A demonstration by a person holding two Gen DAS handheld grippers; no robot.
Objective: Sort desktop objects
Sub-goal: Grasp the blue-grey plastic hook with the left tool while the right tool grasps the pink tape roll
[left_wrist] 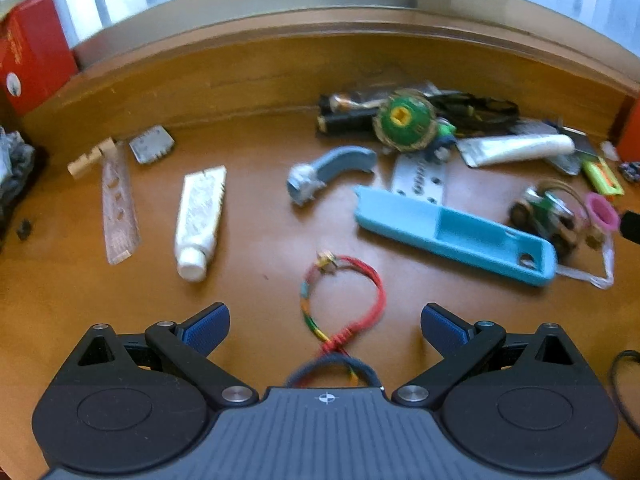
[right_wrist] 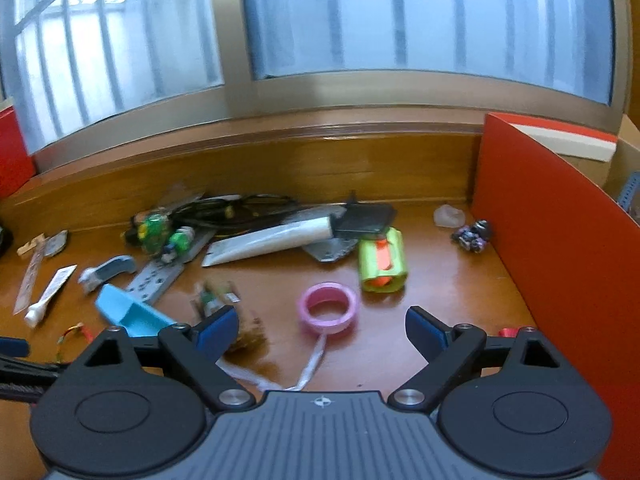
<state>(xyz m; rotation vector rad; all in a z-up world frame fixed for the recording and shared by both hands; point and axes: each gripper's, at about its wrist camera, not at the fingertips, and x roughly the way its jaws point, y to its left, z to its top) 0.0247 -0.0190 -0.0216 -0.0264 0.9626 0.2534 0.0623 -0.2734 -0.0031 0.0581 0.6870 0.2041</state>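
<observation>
Two things lie nearest the tools: a pink tape roll (right_wrist: 327, 309) on the wooden desk (right_wrist: 448, 280), just ahead of the right gripper (right_wrist: 322, 330), and a red cord bracelet (left_wrist: 342, 304) between the spread fingers of the left gripper (left_wrist: 325, 326). Both grippers stand wide apart and hold nothing. The roll looks light and stiff, with a loose white tail running toward the camera; I judge it best taken across its outer wall, because the smooth side may slip and the tail may drag. The bracelet is soft and limp, so a pinch at its knotted part seems safest. Farther out lie a green foam toy (right_wrist: 382, 261), a white tube (right_wrist: 272, 240), a blue case (left_wrist: 456, 236) and tangled cables (right_wrist: 236, 210). An orange box (right_wrist: 560, 232) stands at the right.
</observation>
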